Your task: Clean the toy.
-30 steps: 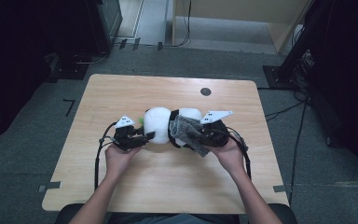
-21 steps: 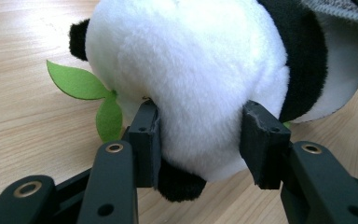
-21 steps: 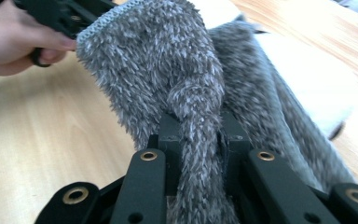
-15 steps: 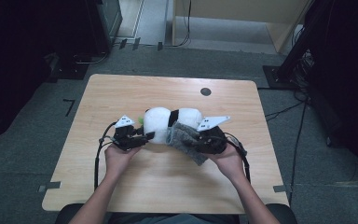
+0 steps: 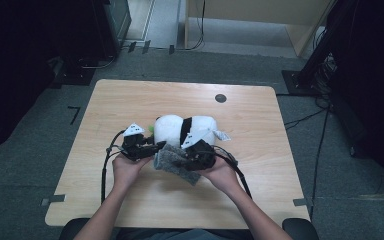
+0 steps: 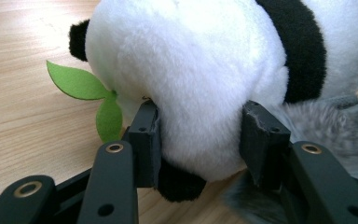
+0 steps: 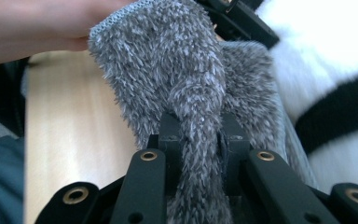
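- Right now my left gripper (image 6: 198,144) is clamped on the white belly of the plush panda (image 5: 185,129), which lies mid-table touching the grey fuzzy cloth (image 5: 176,161) just in front
- My right gripper (image 7: 200,135) is pinched tight on a bunched fold of that cloth
- Both feel soft and light to me; the cloth is limp, so I'd grip a gathered fold, and the panda by its squashy body
- Pale wooden table (image 5: 130,100), smooth; dark floor and cables around
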Available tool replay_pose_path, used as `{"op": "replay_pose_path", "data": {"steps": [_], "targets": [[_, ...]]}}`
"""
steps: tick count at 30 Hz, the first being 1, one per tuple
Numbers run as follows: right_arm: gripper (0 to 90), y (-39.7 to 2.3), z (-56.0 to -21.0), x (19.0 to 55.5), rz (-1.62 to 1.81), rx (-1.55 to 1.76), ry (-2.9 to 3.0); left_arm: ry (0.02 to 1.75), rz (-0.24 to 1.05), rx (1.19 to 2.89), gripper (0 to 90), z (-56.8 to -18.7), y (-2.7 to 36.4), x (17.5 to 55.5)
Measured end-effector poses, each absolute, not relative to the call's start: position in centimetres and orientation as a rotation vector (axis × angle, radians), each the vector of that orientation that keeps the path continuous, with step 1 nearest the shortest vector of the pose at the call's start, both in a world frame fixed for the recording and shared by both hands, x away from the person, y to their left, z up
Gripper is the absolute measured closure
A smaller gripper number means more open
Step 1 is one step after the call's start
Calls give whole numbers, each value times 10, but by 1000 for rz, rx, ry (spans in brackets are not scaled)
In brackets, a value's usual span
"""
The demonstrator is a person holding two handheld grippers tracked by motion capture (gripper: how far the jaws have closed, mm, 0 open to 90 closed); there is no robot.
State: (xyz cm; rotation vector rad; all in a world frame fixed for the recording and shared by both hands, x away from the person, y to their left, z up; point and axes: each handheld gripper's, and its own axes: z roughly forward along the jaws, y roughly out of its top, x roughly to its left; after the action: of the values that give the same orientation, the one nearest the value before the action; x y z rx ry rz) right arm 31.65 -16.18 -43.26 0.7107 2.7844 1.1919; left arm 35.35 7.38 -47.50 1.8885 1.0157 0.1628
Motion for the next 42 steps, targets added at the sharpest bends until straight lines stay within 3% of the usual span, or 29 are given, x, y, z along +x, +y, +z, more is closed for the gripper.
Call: {"op": "replay_pose_path", "data": {"steps": [8,14,42], "targets": [[768,-148,-448,340,1125,766,2761,1022,166,1888,545,-475,75,354],[767,-156,-447,337,1112,785,2717,1016,181,1901,548,-475,74,353],[759,-269,-427,312,1127,1032,2531,1010,171,1912,546,-476,75,354]]}}
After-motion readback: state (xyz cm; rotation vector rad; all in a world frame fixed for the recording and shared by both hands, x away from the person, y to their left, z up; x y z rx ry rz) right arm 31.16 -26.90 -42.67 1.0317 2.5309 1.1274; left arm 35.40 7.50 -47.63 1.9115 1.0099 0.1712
